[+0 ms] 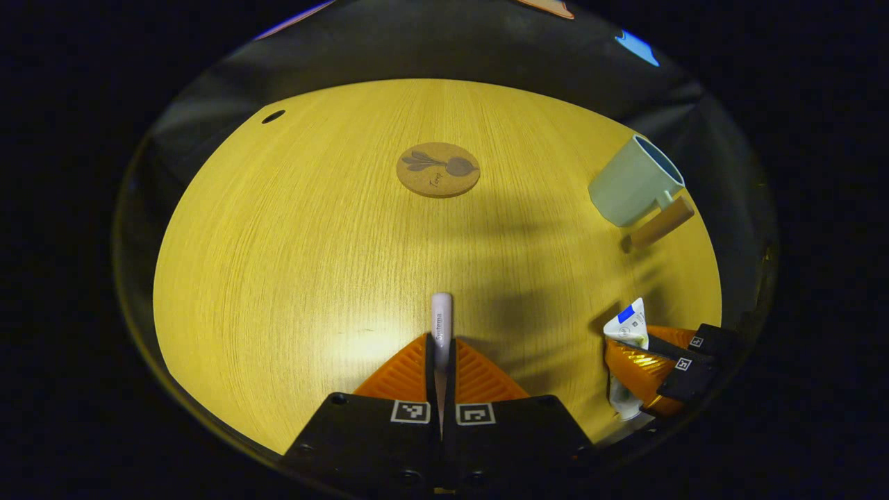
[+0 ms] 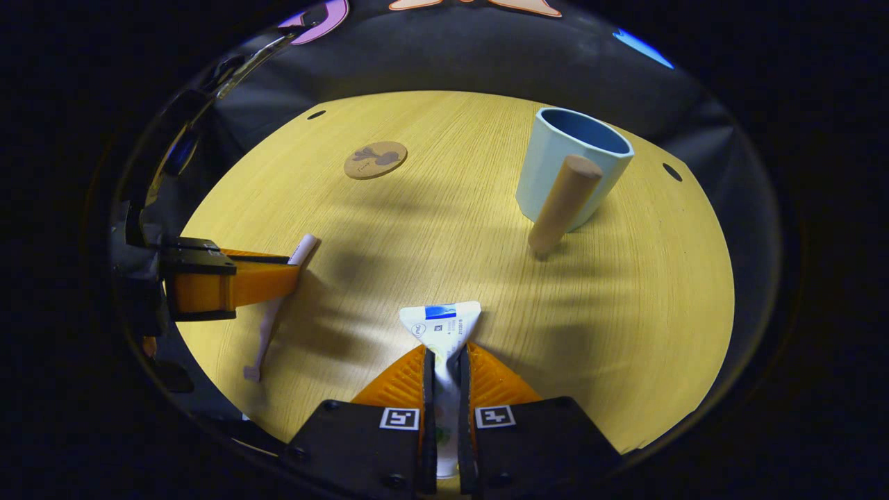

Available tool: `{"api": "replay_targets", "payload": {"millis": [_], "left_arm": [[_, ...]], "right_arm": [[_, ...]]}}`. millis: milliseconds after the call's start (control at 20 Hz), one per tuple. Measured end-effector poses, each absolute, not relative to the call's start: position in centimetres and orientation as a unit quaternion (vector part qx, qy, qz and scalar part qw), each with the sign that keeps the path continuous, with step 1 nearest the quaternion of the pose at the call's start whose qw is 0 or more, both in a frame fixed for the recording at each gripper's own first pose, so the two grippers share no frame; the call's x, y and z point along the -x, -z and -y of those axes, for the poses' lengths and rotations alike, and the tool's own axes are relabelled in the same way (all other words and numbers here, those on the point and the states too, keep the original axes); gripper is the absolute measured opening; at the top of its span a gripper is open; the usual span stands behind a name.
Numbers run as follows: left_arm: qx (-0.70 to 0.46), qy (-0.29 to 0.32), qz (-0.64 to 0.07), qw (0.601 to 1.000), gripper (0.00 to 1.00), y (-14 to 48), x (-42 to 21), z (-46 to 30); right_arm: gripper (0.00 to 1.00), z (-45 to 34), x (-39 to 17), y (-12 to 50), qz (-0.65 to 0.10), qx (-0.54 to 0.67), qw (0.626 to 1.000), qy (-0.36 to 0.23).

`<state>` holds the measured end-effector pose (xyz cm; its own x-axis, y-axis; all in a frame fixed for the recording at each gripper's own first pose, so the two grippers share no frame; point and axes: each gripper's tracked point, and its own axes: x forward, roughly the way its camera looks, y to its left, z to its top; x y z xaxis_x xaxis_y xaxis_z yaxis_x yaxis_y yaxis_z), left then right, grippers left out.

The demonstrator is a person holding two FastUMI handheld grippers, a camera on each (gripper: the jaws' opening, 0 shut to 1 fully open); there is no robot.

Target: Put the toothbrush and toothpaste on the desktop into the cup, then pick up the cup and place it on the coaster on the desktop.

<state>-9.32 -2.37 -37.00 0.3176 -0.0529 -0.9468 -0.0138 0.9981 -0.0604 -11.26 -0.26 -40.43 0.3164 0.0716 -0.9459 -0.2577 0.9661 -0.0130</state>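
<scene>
My left gripper (image 1: 442, 351) is shut on the pale toothbrush (image 1: 441, 321), whose handle end juts out past the fingers over the desktop. In the right gripper view the same gripper (image 2: 290, 267) holds the toothbrush (image 2: 267, 326) at the left, its head low near the table. My right gripper (image 2: 446, 361) is shut on the white toothpaste tube (image 2: 442, 323), crimped end forward; in the left gripper view it (image 1: 628, 347) grips the tube (image 1: 629, 326) at the right. The pale blue cup (image 2: 555, 173) with a wooden handle (image 2: 559, 205) stands upright ahead. A round cork coaster (image 1: 438, 169) lies farther off.
The yellow wooden round desktop (image 1: 292, 264) has small dark holes near its far rim (image 1: 273, 116) (image 2: 671, 171). The black booth wall rises behind it. The cup (image 1: 633, 184) stands close to the table's right edge in the left gripper view.
</scene>
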Motion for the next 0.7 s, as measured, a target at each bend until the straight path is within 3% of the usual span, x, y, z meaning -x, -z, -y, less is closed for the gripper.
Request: {"api": "replay_targets", "payload": {"millis": [100, 700], "left_arm": [[0.034, 0.025, -0.575, 0.817, 0.00, 36.8, 9.2, 2.5], [0.054, 0.053, -0.527, 0.847, 0.00, 32.0, 9.3, 3.2]], "right_arm": [[0.12, 0.3, 11.2, 40.4, -0.575, 0.076, 0.808, -0.105], [0.15, 0.8, 8.7, 35.1, -0.508, -0.014, 0.855, -0.101]]}}
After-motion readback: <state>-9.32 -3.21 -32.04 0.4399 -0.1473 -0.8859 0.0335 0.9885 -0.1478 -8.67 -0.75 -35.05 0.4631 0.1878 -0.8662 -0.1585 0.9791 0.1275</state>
